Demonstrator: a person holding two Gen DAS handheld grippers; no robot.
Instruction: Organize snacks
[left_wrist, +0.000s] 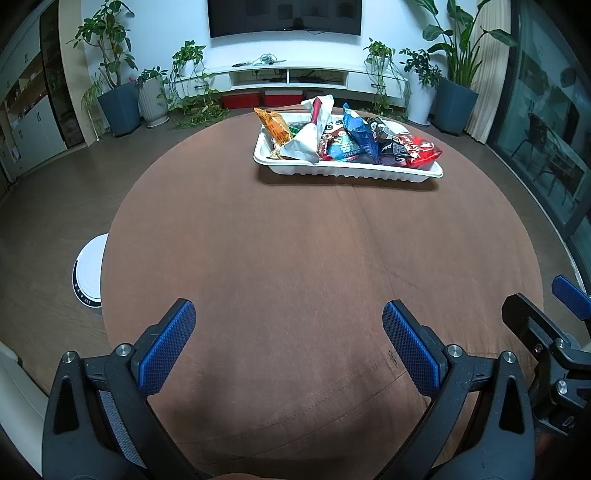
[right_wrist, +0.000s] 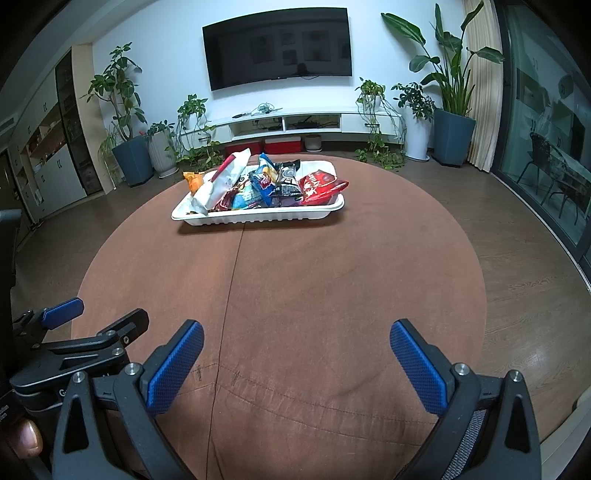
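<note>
A white ribbed tray (left_wrist: 347, 170) (right_wrist: 258, 217) sits at the far side of the round brown table (left_wrist: 295, 258) (right_wrist: 295, 280). It holds several snack packets: an orange one (left_wrist: 275, 125) (right_wrist: 194, 180), a white one (left_wrist: 314, 133) (right_wrist: 221, 181), a blue one (left_wrist: 360, 133) (right_wrist: 264, 177) and a red one (left_wrist: 421, 147) (right_wrist: 319, 186). My left gripper (left_wrist: 290, 317) hovers open over the near table edge, nothing between its blue pads. My right gripper (right_wrist: 297, 338) is also open and empty, beside the left one.
The right gripper's body (left_wrist: 546, 332) shows at the right edge of the left wrist view. A white round stool (left_wrist: 90, 273) stands left of the table. Beyond are a TV cabinet (right_wrist: 295, 123), potted plants (right_wrist: 125, 110) and glass doors (right_wrist: 546, 122).
</note>
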